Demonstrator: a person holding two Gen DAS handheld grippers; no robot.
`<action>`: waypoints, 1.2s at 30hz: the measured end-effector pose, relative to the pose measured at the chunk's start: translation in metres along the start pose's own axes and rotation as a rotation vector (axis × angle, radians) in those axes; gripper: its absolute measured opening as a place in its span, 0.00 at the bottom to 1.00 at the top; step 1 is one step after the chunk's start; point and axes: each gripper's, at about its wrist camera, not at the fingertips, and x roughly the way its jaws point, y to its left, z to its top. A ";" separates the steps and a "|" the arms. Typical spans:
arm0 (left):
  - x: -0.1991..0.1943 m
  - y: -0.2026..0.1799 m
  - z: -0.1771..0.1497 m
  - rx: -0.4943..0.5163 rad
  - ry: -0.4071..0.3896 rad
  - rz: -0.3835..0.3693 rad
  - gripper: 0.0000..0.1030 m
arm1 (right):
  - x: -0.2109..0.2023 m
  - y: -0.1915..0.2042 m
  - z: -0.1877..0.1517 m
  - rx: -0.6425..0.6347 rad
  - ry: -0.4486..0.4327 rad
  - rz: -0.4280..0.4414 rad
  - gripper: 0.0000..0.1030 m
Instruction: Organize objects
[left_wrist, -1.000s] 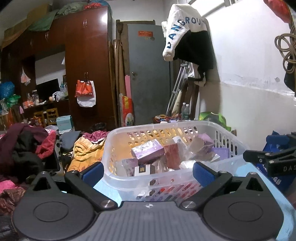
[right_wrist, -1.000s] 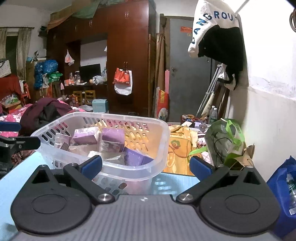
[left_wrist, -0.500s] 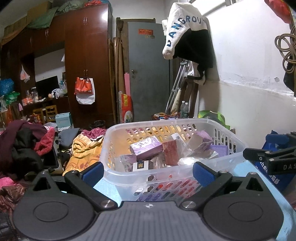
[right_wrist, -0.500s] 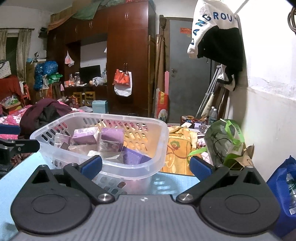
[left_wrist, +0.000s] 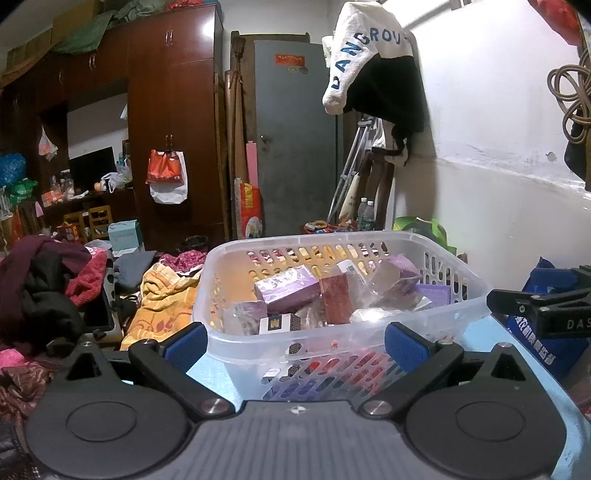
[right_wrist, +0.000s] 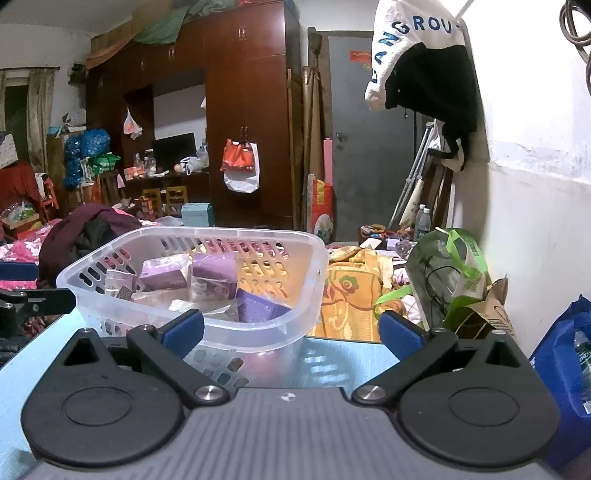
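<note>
Left wrist view shows us our left claw (left_wrist: 293, 341) spread wide and holding nothing, its blue pads framing the near wall of the clear plastic basket (left_wrist: 280, 354), which stands on the pale blue worktop (left_wrist: 212, 371). Inside lie the small boxes we take to be the things to organize: a purple box (left_wrist: 286, 290) in the middle, a dark red box (left_wrist: 336, 299) just right of it, and crinkled wrapped packs further right. Moving to the right wrist view, our right claw (right_wrist: 291, 330) is equally wide and empty, facing the basket's right corner (right_wrist: 314, 258).

We see risks here. The basket looks light, and the worktop seems glossy, so a claw nudging its wall could slide it toward the far edge, where clothes (left_wrist: 162, 299) lie heaped below. The two claws sit close together, and reaching in at once could knock them into each other. The wrapped packs may slip from a pinch.
</note>
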 end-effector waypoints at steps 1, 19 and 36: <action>0.000 0.000 0.000 -0.001 0.001 -0.001 1.00 | 0.000 0.000 0.000 -0.001 0.000 0.000 1.00; 0.000 -0.003 -0.003 -0.003 0.014 -0.011 1.00 | -0.003 0.004 0.000 -0.015 -0.005 0.010 1.00; 0.004 -0.005 -0.006 -0.006 0.028 -0.017 1.00 | -0.006 0.007 -0.001 -0.024 -0.011 0.030 1.00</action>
